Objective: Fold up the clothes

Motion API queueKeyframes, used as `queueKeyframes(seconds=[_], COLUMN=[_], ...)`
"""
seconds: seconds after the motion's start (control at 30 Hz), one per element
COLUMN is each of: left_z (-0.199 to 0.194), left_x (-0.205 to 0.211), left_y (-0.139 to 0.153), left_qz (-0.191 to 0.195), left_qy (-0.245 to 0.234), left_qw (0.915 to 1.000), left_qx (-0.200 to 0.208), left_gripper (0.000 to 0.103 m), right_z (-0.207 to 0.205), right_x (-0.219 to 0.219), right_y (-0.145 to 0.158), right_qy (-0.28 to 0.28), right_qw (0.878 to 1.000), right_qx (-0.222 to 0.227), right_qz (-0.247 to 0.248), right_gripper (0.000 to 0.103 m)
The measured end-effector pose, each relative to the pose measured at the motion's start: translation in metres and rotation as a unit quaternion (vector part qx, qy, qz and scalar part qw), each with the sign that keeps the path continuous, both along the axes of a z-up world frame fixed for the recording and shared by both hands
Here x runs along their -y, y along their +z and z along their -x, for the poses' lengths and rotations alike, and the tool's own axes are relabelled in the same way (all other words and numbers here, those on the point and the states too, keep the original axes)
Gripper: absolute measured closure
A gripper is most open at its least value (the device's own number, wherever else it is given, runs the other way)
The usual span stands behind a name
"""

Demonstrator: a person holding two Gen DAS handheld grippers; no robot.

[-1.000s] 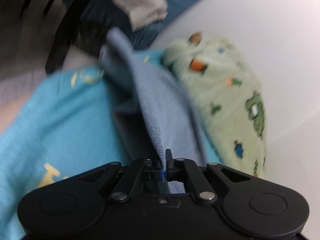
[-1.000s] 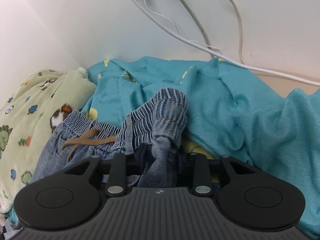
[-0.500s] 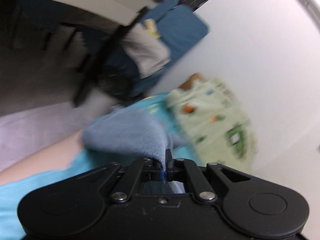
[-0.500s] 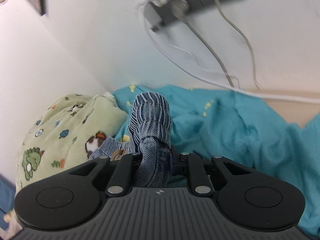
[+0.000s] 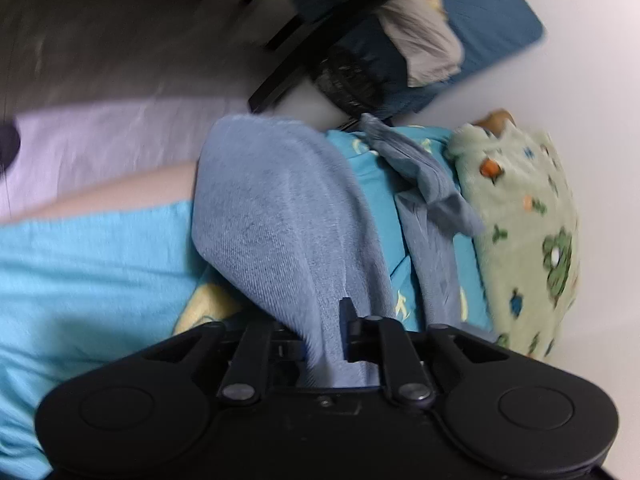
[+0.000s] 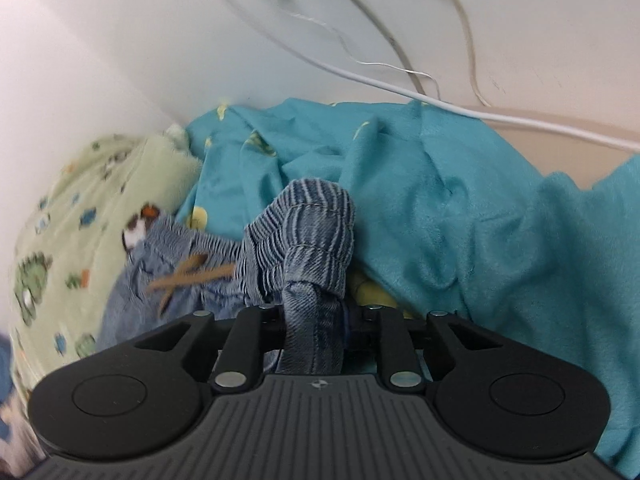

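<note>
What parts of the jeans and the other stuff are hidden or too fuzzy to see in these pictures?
- Left wrist view: the left hand-held gripper has its fingertips hidden under the jeans.
- Left wrist view: the dark things behind the bed are blurred; I cannot tell what they are.
- Right wrist view: the right hand-held gripper is wrapped in the bunched waistband, so the pads are hidden.
- Right wrist view: the cables run out past the top edge.

Left tool (image 5: pixel 325 332): all matte black, two rounded lobes with shallow round dimple each, slim linkage bars running to fingers, silver pivot screws at bar ends, small screw in middle.

Right tool (image 6: pixel 314 320): same black lobes, dimples, bars, silver screws, plus grey ribbed plate across back with tiny compass-like mark near top edge.
</note>
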State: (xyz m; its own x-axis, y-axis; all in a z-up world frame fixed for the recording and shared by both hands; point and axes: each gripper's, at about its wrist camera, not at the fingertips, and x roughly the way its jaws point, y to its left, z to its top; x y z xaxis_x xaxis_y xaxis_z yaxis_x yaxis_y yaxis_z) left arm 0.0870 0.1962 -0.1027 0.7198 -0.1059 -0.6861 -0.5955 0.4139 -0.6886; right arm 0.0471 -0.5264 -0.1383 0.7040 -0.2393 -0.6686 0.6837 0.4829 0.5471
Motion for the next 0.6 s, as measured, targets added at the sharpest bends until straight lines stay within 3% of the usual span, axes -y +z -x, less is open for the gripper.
queueKeyframes(seconds=[0.1, 0.17, 0.23, 0.37, 0.5, 0.57, 0.6], left_z=[-0.001, -0.007, -0.016, -0.03, -0.047, -0.053, -0.052], left_x=[-0.017, -0.029, -0.048, -0.079, -0.09, -0.094, -0.095], left_y=[-0.01, -0.014, -0.023, -0.047, -0.052, -0.053, -0.053], left_qz=[0.032, 0.023, 0.029, 0.105, 0.078, 0.059, 0.053], left_qy=[0.043, 0.072, 0.108, 0.147, 0.143, 0.137, 0.14], left_qw=[0.9986, 0.9971, 0.9938, 0.9835, 0.9866, 0.9886, 0.9884], left_qx=[0.001, 0.008, 0.002, 0.011, -0.003, -0.02, -0.026], left_gripper=[0.078, 0.071, 0.071, 0.072, 0.075, 0.09, 0.092], right_z=[0.005, 0.009, 0.011, 0.01, 0.006, 0.001, -0.001], right_x=[0.002, 0.005, 0.006, 0.006, 0.007, 0.007, 0.008], right_y=[0.0, -0.004, -0.006, -0.005, -0.007, -0.011, -0.013], right_qy=[0.003, -0.004, -0.011, -0.018, -0.021, -0.025, -0.026], right_qw=[1.0, 1.0, 1.0, 0.999, 0.999, 0.999, 1.0], right_qx=[-0.001, 0.007, 0.012, 0.02, 0.023, 0.018, 0.014], right_qz=[-0.001, -0.015, -0.026, -0.024, -0.018, -0.01, -0.007], right_gripper=[0.081, 0.081, 0.08, 0.08, 0.075, 0.073, 0.072])
